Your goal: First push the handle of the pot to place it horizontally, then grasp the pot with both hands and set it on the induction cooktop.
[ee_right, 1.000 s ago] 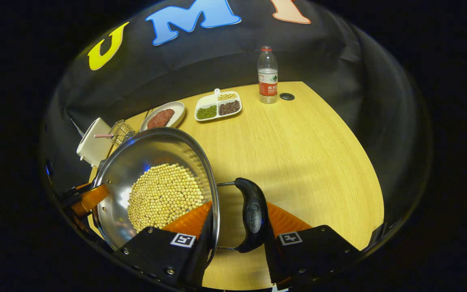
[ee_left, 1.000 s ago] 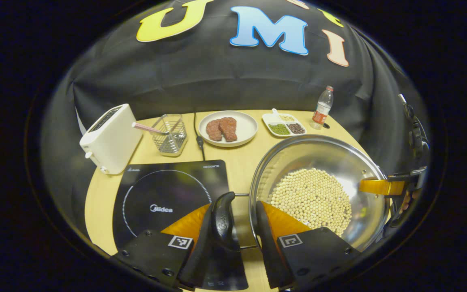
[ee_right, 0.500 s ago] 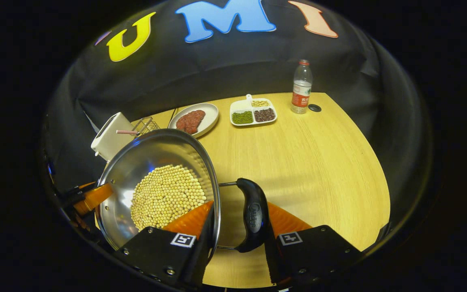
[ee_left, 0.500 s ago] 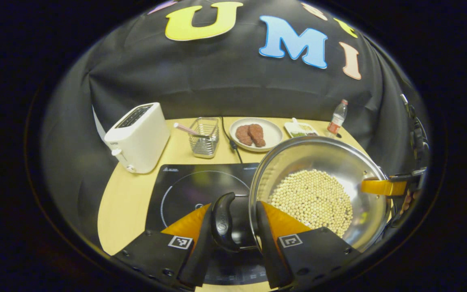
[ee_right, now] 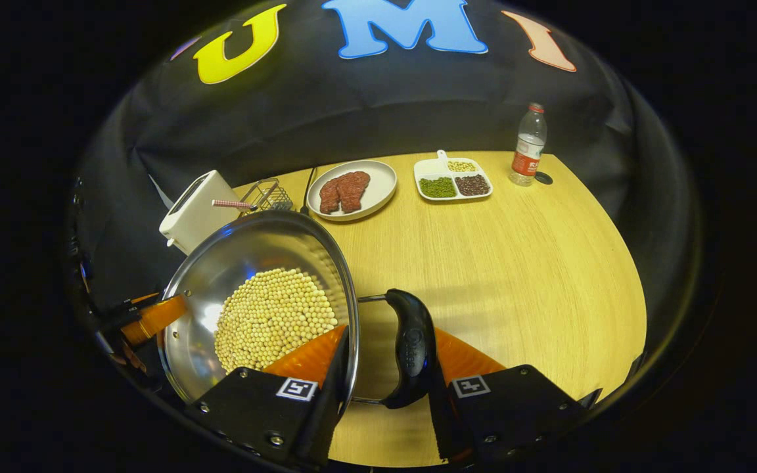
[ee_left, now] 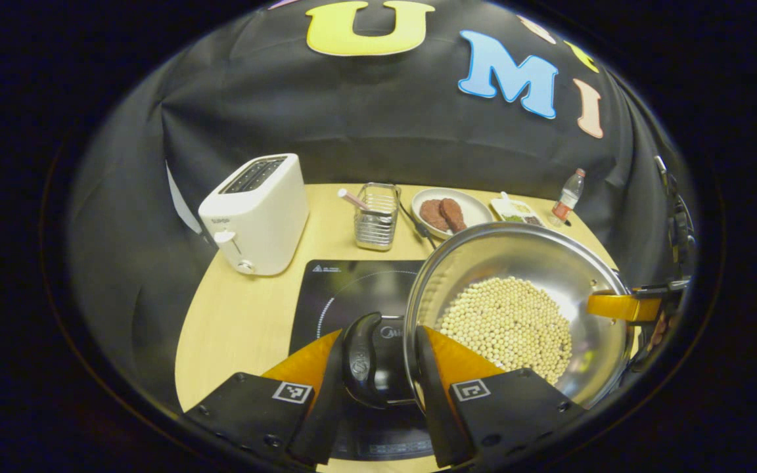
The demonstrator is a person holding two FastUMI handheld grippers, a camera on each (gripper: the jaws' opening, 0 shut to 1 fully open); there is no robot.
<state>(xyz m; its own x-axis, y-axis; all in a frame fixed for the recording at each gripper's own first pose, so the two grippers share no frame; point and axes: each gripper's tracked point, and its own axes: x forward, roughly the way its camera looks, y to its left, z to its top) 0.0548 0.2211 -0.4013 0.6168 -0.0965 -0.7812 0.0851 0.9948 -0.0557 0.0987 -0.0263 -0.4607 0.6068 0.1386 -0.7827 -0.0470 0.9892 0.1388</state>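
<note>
Jaws clamp the pot (ee_left: 516,289) near toaster (ee_left: 255,213), wire basket (ee_left: 376,217), plate (ee_left: 447,211).

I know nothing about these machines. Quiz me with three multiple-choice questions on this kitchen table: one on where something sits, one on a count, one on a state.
1. Where is the wire basket?
A. Between the toaster and the plate of meat
B. On the cooktop
C. Beside the bottle

2. How many pieces of meat lie on the plate?
A. One
B. Two
C. Four

3. What holds the pot?
A. Nothing, it rests free
B. One tool only
C. The left tool and the right tool, each clamped on a handle

Answers: 1 A, the left gripper view shows it standing between them. 2 B, two red slabs lie side by side. 3 C, each view shows a black handle pinched at the rim.
</note>
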